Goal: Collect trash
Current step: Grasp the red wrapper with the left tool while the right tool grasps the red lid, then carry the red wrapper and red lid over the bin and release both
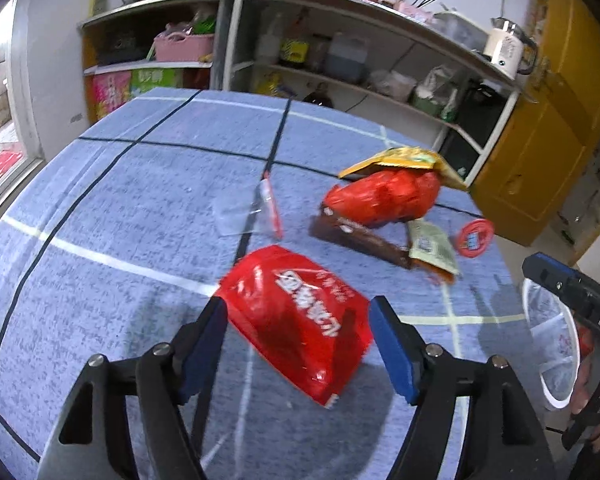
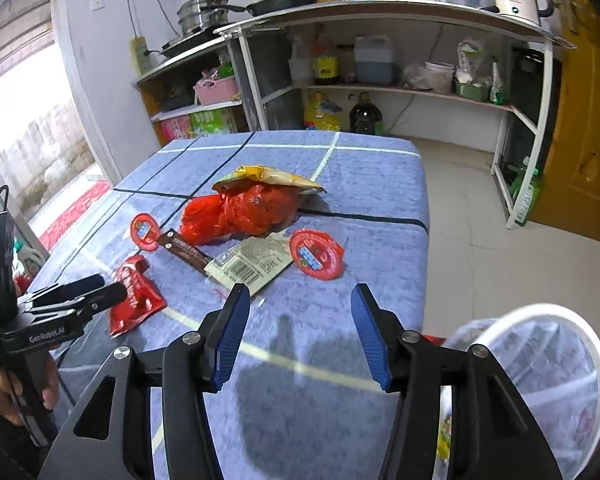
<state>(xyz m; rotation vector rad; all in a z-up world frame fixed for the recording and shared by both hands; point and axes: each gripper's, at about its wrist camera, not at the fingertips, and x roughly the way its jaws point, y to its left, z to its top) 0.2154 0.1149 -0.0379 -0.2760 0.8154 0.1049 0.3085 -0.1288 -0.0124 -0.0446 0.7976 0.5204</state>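
Lining up the next pickup: left gripper (image 1: pixel 298 344) jaws spread wide, red snack pouch (image 1: pixel 300 322) lying flat between and just ahead of the pads, not pinched. Next move as I read it: drop down, close on the pouch, carry it to the white mesh bin (image 2: pixel 540 364) just right of the right jaws. Right gripper (image 2: pixel 300 336) also spread, nothing between its pads; barcode wrapper (image 2: pixel 252 262) and round red lid (image 2: pixel 316 254) lie just beyond its tips.
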